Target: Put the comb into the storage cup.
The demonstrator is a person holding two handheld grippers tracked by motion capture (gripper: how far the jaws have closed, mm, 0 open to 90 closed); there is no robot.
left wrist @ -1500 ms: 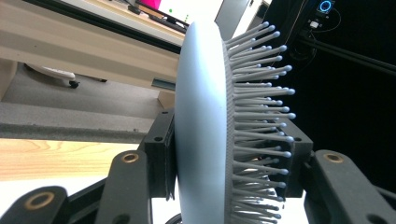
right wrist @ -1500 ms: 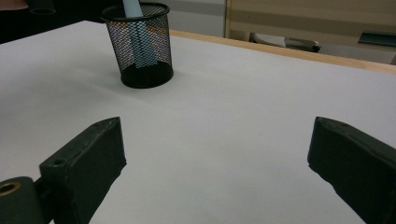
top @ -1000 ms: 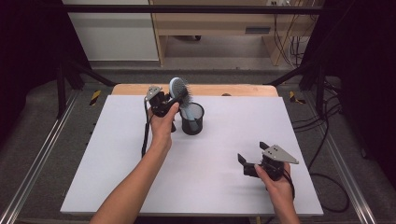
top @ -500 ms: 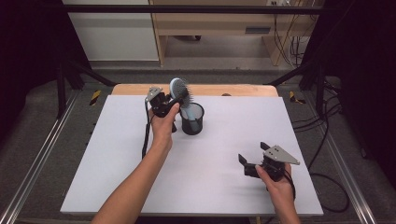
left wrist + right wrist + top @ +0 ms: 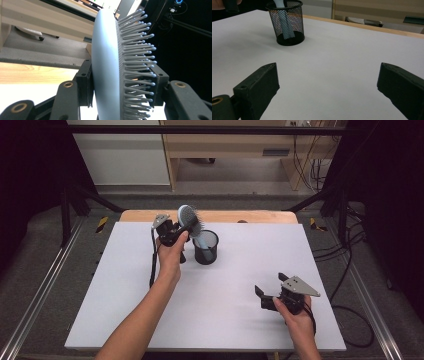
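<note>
Nothing has shifted since the earlier frame: both hands keep their places, and the hairbrush (image 5: 190, 220) still stands with its handle down in the black mesh cup (image 5: 206, 247) near the table's (image 5: 125, 310) far edge. The left gripper (image 5: 176, 231) pinches the brush head, one pad on the smooth blue back, the other against the bristles (image 5: 140, 62), its jaws pressed close around it. The right gripper (image 5: 270, 296) rests low over the white table near its right front corner, jaws spread wide with nothing between them, well apart from the cup.
</note>
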